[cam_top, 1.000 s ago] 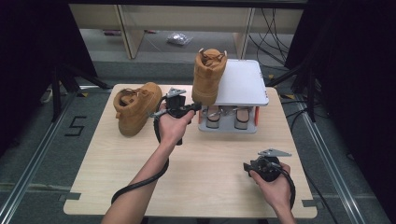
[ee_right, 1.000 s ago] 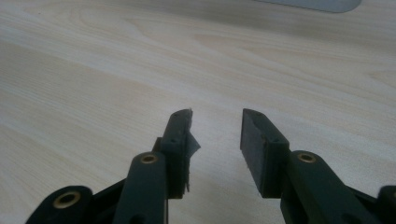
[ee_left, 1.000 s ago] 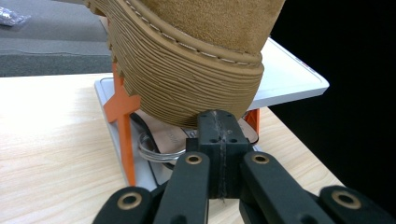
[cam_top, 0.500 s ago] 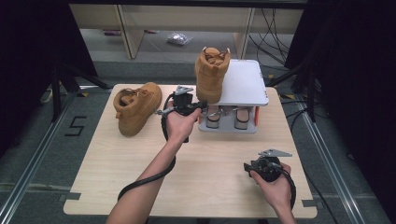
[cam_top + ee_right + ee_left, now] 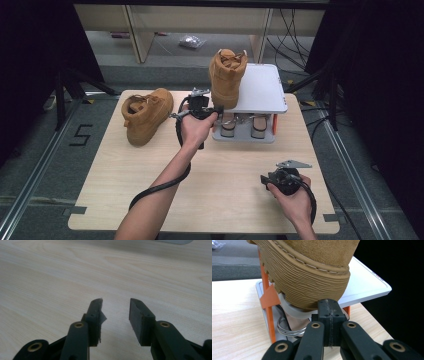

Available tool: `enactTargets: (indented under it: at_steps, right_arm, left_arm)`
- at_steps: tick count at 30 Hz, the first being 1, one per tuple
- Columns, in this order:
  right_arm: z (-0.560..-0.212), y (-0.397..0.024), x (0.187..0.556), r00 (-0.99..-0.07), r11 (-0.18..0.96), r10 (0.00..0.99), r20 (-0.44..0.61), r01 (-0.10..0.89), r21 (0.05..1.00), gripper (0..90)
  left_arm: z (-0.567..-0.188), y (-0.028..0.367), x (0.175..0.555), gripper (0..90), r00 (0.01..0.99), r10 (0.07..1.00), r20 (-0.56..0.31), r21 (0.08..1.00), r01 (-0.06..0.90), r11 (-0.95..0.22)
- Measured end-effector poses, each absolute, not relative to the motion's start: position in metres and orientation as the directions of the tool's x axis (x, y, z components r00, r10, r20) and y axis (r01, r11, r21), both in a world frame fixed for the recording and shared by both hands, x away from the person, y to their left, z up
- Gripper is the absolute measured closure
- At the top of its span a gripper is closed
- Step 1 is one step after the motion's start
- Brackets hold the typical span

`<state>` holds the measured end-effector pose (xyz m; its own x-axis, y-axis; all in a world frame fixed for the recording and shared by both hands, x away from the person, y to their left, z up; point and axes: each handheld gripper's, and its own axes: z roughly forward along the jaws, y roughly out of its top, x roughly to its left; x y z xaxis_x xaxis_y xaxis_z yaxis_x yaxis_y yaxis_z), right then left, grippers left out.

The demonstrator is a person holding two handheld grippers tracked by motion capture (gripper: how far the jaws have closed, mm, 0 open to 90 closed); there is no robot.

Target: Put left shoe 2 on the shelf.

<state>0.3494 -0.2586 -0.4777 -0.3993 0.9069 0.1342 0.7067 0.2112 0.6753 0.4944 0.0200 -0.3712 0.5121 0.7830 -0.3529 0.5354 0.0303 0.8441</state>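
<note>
So from the high view we get the whole layout: a light wooden table (image 5: 150, 185), one tan boot (image 5: 145, 114) lying toward the far left, and a second tan boot (image 5: 227, 75) standing on the white top plate of a small rack (image 5: 265, 90) toward the far middle. Our left gripper (image 5: 212, 109) sits right at the near left corner of that rack, at the base of the standing boot, but from up there we can't really tell how its tips meet the shoe. The left gripper view clears that up: the two black pads are pressed flat against each other with nothing between them, and their tips sit right up against the ribbed sole (image 5: 312, 287) at the end of the boot, which hangs out over the plate's edge. That view also gives us the rack's orange posts (image 5: 268, 300) and a metal ring (image 5: 287, 328) down on the lower shelf, which the overhead shot barely hints at. Our right gripper (image 5: 272, 177) sits low near the front right of the table, well away from both boots. The right gripper view shows its jaws parted with bare wood grain in the gap, gripping nothing.
</note>
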Motion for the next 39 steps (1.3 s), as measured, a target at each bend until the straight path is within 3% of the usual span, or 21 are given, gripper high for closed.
enactTargets:
  at_steps: [7, 11, 15, 21, 23, 29, 34, 39]
  right_arm:
    - [-0.476, -0.258, 0.348, -0.375, 0.188, 0.915, 0.147, 0.721, 0.666, 62.8]
    - [-0.476, -0.257, 0.347, -0.369, 0.178, 0.915, 0.164, 0.734, 0.655, 62.7]
    - [-0.476, -0.260, 0.349, -0.377, 0.185, 0.913, 0.152, 0.718, 0.671, 62.6]
    - [-0.476, -0.259, 0.349, -0.392, 0.194, 0.908, 0.146, 0.705, 0.682, 62.6]
    - [-0.473, -0.254, 0.345, -0.342, 0.144, 0.921, 0.189, 0.747, 0.649, 62.6]
    - [-0.477, -0.259, 0.349, -0.385, 0.185, 0.910, 0.156, 0.712, 0.677, 62.6]
    - [-0.476, -0.257, 0.346, -0.341, 0.141, 0.920, 0.193, 0.747, 0.649, 62.6]
    - [-0.478, -0.259, 0.348, -0.378, 0.181, 0.912, 0.157, 0.717, 0.673, 62.6]
  left_arm:
    - [-0.373, 0.019, 0.496, 89.6, 0.523, 0.775, -0.354, 0.844, 0.536, 0.023]
    - [-0.373, 0.026, 0.492, 82.7, 0.548, 0.745, -0.381, 0.846, 0.532, 0.041]
    - [-0.364, 0.041, 0.488, 86.6, 0.512, 0.777, -0.366, 0.864, 0.498, 0.078]
    - [-0.358, 0.055, 0.515, 88.8, 0.404, 0.850, -0.339, 0.881, 0.453, 0.136]
    - [-0.357, 0.055, 0.528, 88.6, 0.378, 0.869, -0.320, 0.889, 0.437, 0.137]
    - [-0.359, 0.048, 0.553, 89.0, 0.348, 0.894, -0.282, 0.889, 0.445, 0.107]
    - [-0.364, 0.042, 0.565, 89.3, 0.350, 0.898, -0.265, 0.892, 0.443, 0.090]
    - [-0.364, 0.033, 0.570, 89.6, 0.360, 0.903, -0.234, 0.898, 0.436, 0.058]
